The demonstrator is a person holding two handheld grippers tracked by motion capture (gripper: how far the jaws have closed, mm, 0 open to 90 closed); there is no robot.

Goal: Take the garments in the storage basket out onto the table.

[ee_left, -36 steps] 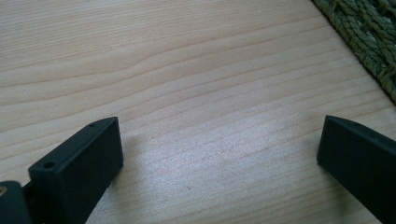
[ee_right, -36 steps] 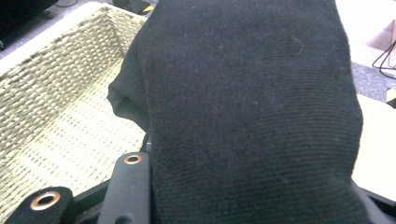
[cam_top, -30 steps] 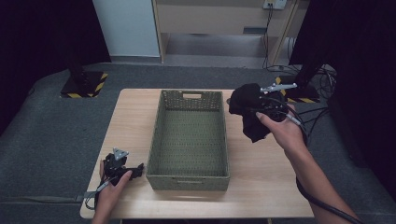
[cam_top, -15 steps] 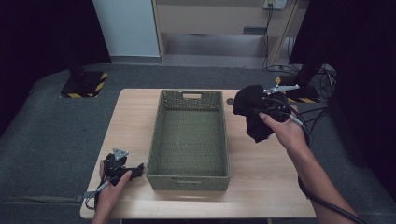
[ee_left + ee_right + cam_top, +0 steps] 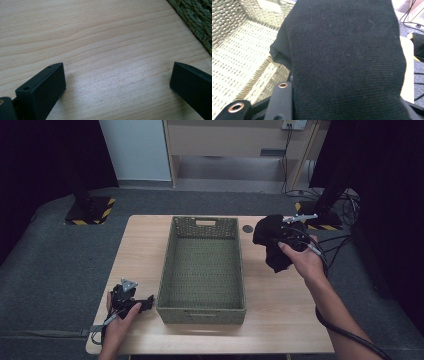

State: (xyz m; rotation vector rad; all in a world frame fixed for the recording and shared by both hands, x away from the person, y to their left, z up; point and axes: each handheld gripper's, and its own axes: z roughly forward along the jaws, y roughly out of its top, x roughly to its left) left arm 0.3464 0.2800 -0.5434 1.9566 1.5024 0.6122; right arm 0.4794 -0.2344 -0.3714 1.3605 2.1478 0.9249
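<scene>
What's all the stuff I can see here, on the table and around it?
Basket: one, green woven, middle of table, nothing inside.
Cloth: one, black, bunched, held above the table right of the basket.
Table: one, light wood.
Dark disc: one, on table by basket's far right corner.
Stand bases: two, black with yellow stripes, on floor beyond the table.
Left gripper: black, open, resting on table left of basket.
Right gripper: black, shut on the cloth.

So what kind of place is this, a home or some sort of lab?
Probably a recording studio or lab: black curtains hang around a lone wooden table, a stand base with hazard stripes sits on grey carpet, and cables trail across the floor.
</scene>
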